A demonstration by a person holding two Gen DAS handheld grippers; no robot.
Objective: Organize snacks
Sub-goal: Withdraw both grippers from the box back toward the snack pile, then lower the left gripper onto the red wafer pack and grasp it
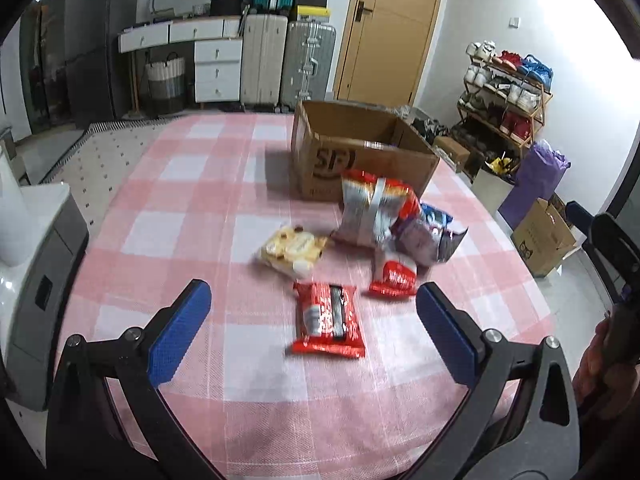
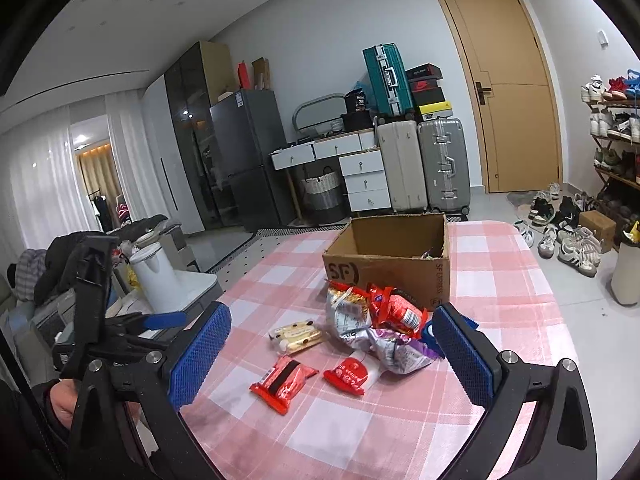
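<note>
A heap of snack packets lies on the pink checked tablecloth (image 1: pixel 192 208) in front of an open cardboard box (image 1: pixel 360 152) (image 2: pixel 388 264). A flat red packet (image 1: pixel 328 320) (image 2: pixel 284 382) is nearest, just ahead of and between the fingers of my open left gripper (image 1: pixel 314 292). Beyond it are a cream biscuit pack (image 1: pixel 292 250) (image 2: pixel 298 334), a small red packet (image 1: pixel 394 278) (image 2: pixel 348 374), a silver-and-red bag (image 1: pixel 370 208) (image 2: pixel 348 312) and a purple-silver bag (image 1: pixel 428 236) (image 2: pixel 400 352). My right gripper (image 2: pixel 333 314) hovers open above the table with nothing in it.
A white kettle (image 2: pixel 154 280) stands on a unit left of the table. Suitcases (image 2: pixel 424 164), white drawers and a wooden door fill the back wall. A shoe rack (image 1: pixel 508 92) and loose shoes sit on the floor to the right. A hand (image 2: pixel 60 400) holds the left gripper.
</note>
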